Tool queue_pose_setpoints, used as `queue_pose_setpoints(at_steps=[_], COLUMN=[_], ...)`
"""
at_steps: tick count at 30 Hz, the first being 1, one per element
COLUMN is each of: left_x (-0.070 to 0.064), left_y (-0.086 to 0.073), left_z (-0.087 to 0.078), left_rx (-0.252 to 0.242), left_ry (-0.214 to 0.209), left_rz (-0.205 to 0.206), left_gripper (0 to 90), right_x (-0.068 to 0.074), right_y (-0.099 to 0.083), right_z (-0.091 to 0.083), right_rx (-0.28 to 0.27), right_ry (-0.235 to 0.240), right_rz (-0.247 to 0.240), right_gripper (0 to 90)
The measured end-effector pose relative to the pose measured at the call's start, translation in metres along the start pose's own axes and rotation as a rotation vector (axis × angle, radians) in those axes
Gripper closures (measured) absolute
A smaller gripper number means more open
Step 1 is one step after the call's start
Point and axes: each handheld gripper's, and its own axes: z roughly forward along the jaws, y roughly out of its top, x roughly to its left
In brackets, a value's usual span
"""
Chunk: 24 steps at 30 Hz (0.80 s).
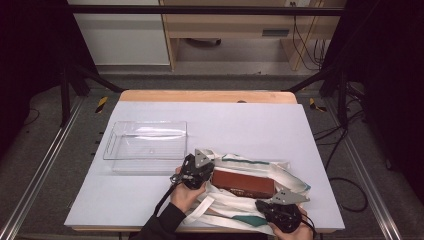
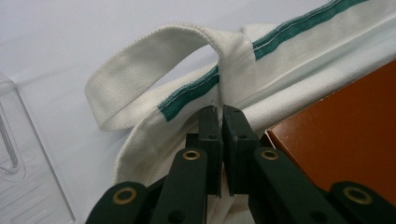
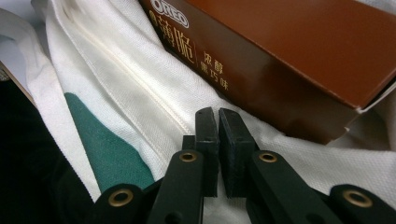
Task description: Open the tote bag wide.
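Observation:
A white tote bag (image 1: 282,172) with green trim lies crumpled near the table's front edge. A brown Oreo box (image 1: 243,183) lies flat across it. My left gripper (image 1: 206,175) sits at the box's left end. Its jaws (image 2: 219,113) are shut on the bag's rim (image 2: 187,95), just below the spot where a white handle loop (image 2: 140,60) is sewn on. My right gripper (image 1: 265,204) is by the box's front right corner. Its jaws (image 3: 217,114) are shut and rest against the bag's white cloth (image 3: 140,88) just before the box (image 3: 289,60). Whether cloth is pinched there I cannot tell.
A clear plastic tray (image 1: 112,142) stands on the white tabletop (image 1: 240,125) left of the bag, close to my left gripper. A bag handle (image 1: 202,209) trails toward the front edge. Beyond the table are black frame bars and floor cables.

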Motion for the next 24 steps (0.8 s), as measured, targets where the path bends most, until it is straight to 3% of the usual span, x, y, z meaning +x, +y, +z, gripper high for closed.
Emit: queue_pose_setpoints(at_steps=[2, 6, 7, 10, 13, 14, 15, 18, 24], left_x=[0.0, 0.003, 0.003, 0.002, -0.002, -0.002, -0.005, -0.012, -0.017], left_y=[0.001, 0.0, 0.0, 0.001, 0.002, 0.002, 0.001, 0.0, 0.001], left_z=[-0.002, -0.014, -0.024, -0.038, -0.045, -0.045, -0.046, -0.042, -0.027], left_rx=[-0.002, -0.047, -0.086, -0.13, -0.149, -0.149, -0.153, -0.123, -0.051], left_ry=[-0.007, -0.05, -0.068, -0.075, -0.145, -0.145, -0.178, -0.219, -0.233], left_rz=[-0.006, -0.017, -0.008, 0.037, 0.083, 0.083, 0.109, 0.156, 0.196], left_gripper=[82.8, 76.4, 74.8, 69.4, 62.1, 59.1, 56.6, 46.4, 29.4], right_x=[0.0, 0.0, 0.0, 0.0, -0.003, -0.003, -0.007, -0.014, -0.02], right_y=[0.001, 0.006, 0.007, 0.011, 0.013, 0.013, 0.012, 0.008, 0.005], right_z=[-0.001, -0.01, -0.014, -0.024, -0.032, -0.032, -0.035, -0.036, -0.036], right_rx=[-0.003, -0.062, -0.08, -0.153, -0.191, -0.191, -0.199, -0.199, -0.195], right_ry=[-0.005, -0.038, -0.04, -0.066, -0.116, -0.116, -0.153, -0.187, -0.212], right_rz=[-0.004, -0.017, -0.012, -0.025, -0.024, -0.024, -0.017, 0.01, 0.031], right_gripper=[83.7, 75.9, 75.6, 73.2, 68.8, 68.8, 66.3, 62.4, 55.9])
